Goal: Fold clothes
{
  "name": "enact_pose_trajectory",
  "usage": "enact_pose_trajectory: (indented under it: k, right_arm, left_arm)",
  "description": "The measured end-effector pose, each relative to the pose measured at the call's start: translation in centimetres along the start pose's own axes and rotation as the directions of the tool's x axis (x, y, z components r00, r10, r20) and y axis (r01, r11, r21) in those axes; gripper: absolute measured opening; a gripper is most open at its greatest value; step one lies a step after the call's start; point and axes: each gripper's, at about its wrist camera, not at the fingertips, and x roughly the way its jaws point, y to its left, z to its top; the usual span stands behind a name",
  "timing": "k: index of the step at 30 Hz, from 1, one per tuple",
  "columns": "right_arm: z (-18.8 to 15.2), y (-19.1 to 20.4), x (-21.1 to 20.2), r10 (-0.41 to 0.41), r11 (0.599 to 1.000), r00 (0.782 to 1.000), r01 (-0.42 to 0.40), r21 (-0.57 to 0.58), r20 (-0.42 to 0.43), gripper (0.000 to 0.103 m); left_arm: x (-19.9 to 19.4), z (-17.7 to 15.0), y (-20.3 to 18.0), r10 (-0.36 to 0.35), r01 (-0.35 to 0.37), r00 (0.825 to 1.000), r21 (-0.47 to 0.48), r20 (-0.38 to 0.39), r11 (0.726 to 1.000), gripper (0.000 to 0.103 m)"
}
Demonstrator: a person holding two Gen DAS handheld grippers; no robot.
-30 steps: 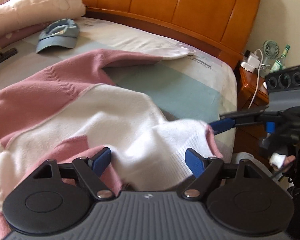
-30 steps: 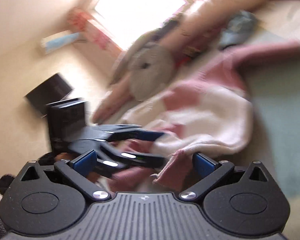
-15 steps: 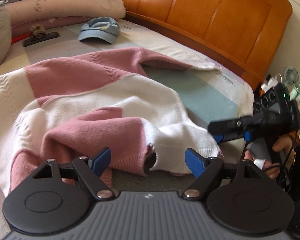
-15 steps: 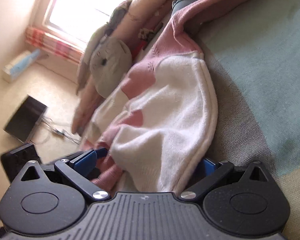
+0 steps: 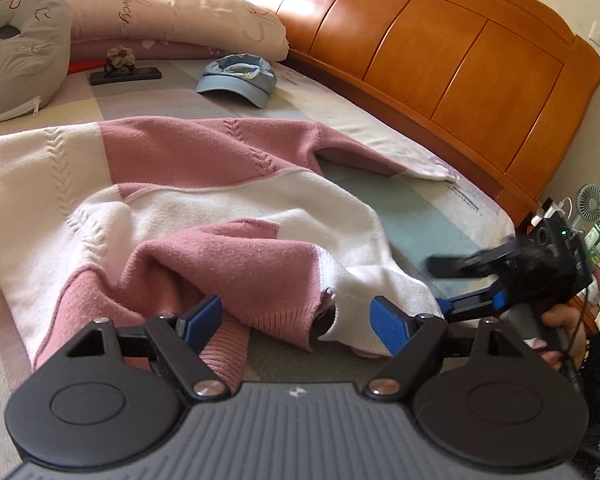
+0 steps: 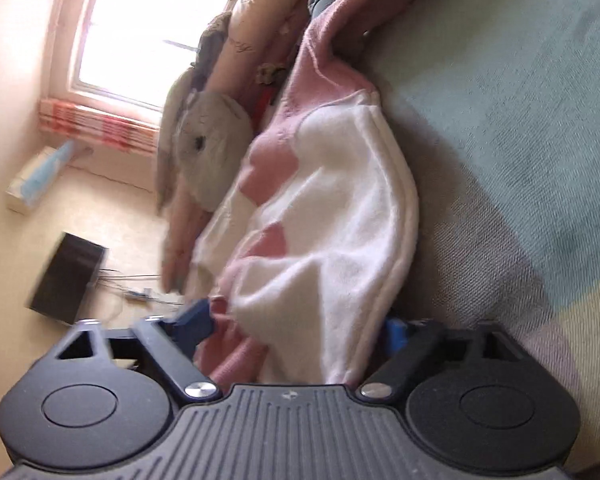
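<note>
A pink-and-white sweater [image 5: 204, 204] lies spread over the bed [image 5: 416, 216], its long axis running from the pillow side at the far left toward the near right corner beside the wooden headboard [image 5: 440, 60], and its bunched hem sits at the near edge. Going left to right, the left hand-held gripper [image 5: 296, 316] hovers at that near edge with its jaws standing wide; the ribbed pink hem lies just ahead of and partly between them, but the blue pads do not press on it, so it holds nothing. Further right, the right hand-held gripper [image 5: 456, 284], carried in a person's hand [image 5: 560, 320], meets the white corner of the sweater from the side. Its own camera shows the white fabric filling the gap between its jaws, which have just been closing around that fold; whether the pads already pinch the cloth cannot be told. The right one therefore seems nearer to a grip, while the left needs only a short push forward onto the pink hem before both can lift. A blue cap [image 5: 236, 80] rests well apart, toward the headboard.
</note>
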Motion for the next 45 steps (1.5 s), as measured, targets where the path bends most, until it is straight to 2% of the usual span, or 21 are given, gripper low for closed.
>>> enact_pose_trajectory:
  k: [1, 2, 3, 4, 8, 10, 13, 17, 26, 34, 45]
  right_arm:
    - [0.1, -0.4, 0.3, -0.017, 1.0, 1.0, 0.017, 0.011, 0.008, 0.059]
    - [0.3, -1.1, 0.3, -0.023, 0.999, 1.0, 0.022, 0.045, 0.016, 0.05]
    - [0.5, -2.1, 0.3, -0.029, 0.996, 0.999, 0.027, 0.086, 0.024, 0.023]
    - [0.4, -2.3, 0.3, -0.024, 0.995, 0.999, 0.022, 0.092, 0.028, 0.01]
    - [0.1, -3.2, 0.3, -0.008, 0.994, 0.999, 0.003, 0.114, 0.042, 0.014]
    - [-0.4, -2.4, 0.6, -0.038, 0.996, 0.998, 0.034, 0.088, 0.052, 0.018]
    - [-0.4, -2.2, 1.0, -0.052, 0.996, 0.998, 0.049, 0.068, 0.038, 0.014]
    - [0.2, -2.4, 1.1, -0.053, 0.993, 0.999, 0.053, 0.106, -0.008, 0.013]
    - [0.2, -3.0, 0.9, -0.005, 0.994, 1.0, 0.006, 0.11, -0.005, 0.012]
    - [-0.5, -2.7, 0.9, -0.044, 0.994, 0.996, 0.036, 0.104, 0.072, 0.01]
    - [-0.6, -2.9, 1.0, -0.028, 0.993, 0.996, 0.018, 0.114, 0.084, 0.01]
  left_arm:
    - [0.0, -0.1, 0.0, 0.001, -0.001, 1.0, -0.003, 0.001, 1.0, 0.081]
    - [-0.1, -0.1, 0.1, 0.002, -0.002, 1.0, -0.006, 0.001, 1.0, 0.081]
    - [-0.1, -0.2, 0.1, 0.0, 0.0, 1.0, -0.007, 0.002, 1.0, 0.081]
    - [-0.2, -0.3, 0.1, 0.0, 0.0, 1.0, -0.008, 0.002, 1.0, 0.081]
    - [-0.3, -0.6, 0.3, 0.005, -0.005, 1.0, -0.02, 0.005, 1.0, 0.081]
    - [-0.4, -0.6, 0.3, 0.008, -0.008, 1.0, -0.022, 0.007, 1.0, 0.081]
    - [-0.7, -0.5, 0.2, 0.018, -0.017, 1.0, -0.018, 0.007, 1.0, 0.081]
    - [-1.2, -0.3, 0.1, 0.029, -0.028, 0.999, -0.016, 0.016, 0.999, 0.081]
    - [-1.0, -0.7, 0.1, 0.047, -0.047, 0.999, -0.031, 0.002, 0.998, 0.081]
    - [-1.2, -0.8, -0.1, 0.035, -0.034, 0.999, -0.032, 0.008, 0.999, 0.081]
    - [-1.1, -1.0, 0.2, 0.044, -0.044, 0.999, -0.049, 0.007, 0.998, 0.081]
